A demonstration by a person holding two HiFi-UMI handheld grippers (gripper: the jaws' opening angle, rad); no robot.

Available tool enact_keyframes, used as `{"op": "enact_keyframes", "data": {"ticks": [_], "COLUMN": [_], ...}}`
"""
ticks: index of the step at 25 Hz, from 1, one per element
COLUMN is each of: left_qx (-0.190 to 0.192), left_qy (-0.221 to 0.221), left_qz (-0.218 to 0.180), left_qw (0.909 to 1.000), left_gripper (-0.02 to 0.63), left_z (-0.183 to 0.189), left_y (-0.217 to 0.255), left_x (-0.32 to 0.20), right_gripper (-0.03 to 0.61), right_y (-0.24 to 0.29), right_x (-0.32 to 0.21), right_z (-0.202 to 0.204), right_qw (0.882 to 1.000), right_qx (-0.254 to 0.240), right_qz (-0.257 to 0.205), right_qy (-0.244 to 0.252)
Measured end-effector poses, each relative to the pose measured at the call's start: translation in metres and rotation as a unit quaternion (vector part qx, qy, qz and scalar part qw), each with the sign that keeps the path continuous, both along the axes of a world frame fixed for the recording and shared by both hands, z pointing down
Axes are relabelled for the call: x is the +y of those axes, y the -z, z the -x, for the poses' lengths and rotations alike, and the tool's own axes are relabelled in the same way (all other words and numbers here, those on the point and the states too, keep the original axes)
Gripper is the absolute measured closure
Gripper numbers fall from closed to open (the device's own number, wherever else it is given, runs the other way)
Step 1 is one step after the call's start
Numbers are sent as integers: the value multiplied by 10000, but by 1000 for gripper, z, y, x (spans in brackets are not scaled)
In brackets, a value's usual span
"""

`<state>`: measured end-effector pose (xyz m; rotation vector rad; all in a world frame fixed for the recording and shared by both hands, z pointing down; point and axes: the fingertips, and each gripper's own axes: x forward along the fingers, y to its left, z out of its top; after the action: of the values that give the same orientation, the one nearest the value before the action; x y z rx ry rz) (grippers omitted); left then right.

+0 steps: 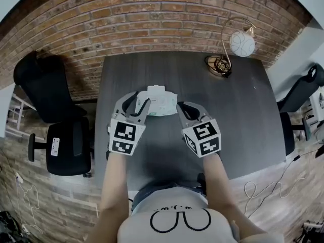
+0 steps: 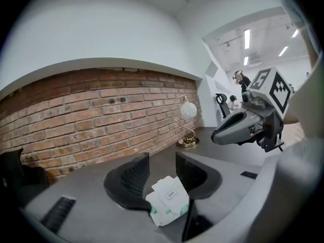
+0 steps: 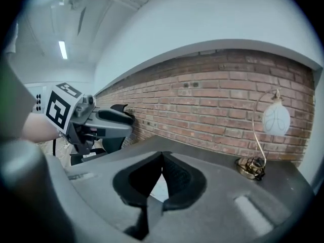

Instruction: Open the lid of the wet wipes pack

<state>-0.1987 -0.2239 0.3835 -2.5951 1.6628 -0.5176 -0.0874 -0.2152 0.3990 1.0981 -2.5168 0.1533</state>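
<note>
The white wet wipes pack [image 1: 161, 100] with green print lies on the dark grey table [image 1: 238, 120], its lid side up. In the left gripper view the pack [image 2: 169, 201] shows low down in the gap between the two dark fingers. My left gripper [image 1: 143, 103] stands open at the pack's left edge. My right gripper [image 1: 180, 107] is at the pack's right edge, and in the right gripper view its tips [image 3: 162, 156] meet, so it is shut. Beneath them a patch of white [image 3: 158, 187] shows. I cannot tell whether either gripper touches the pack.
A brass lamp with a round white shade [image 1: 241, 43] stands at the table's far right corner. A brick wall [image 1: 167, 19] runs behind the table. One black office chair [image 1: 59, 135] is on the left and another [image 1: 302, 91] on the right. Cables [image 1: 263, 186] lie on the floor.
</note>
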Motion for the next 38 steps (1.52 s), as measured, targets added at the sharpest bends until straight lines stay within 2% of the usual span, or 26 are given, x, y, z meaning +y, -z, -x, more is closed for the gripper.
{"op": "enact_keyframes", "data": {"ticks": [5,7,15,16,17,18,24,38], "left_qx": [657,792,613,662,730,801,885,712], "left_qy": [338,453,891,916,920,885,770,908], "left_qz": [-277,-450,-758,-792,-807,-803,-963,-1232], "left_qw": [9969,9948,9912,9904,9898,9896,9884,9856], "left_gripper": [453,453,458,482,599,617,617,617], "left_z": [3,7,28,29,29,28,18,28], "left_y": [33,46,67,69,71,73,83,107], "left_x": [22,31,56,59,62,65,78,89], "right_gripper": [580,580,580,580,580,580,580,580], "right_y": [36,49,89,93,97,100,111,129], "right_x": [11,16,36,39,41,44,54,58], "right_z": [-16,-22,-38,-39,-41,-42,-44,-44], "right_qw": [9991,9982,9931,9924,9917,9911,9891,9866], "right_qx": [-92,-137,-333,-367,-401,-431,-490,-557], "right_qz": [-408,-592,-1124,-1174,-1219,-1256,-1390,-1533], "right_qy": [-3,-8,-50,-48,-52,-56,0,100]}}
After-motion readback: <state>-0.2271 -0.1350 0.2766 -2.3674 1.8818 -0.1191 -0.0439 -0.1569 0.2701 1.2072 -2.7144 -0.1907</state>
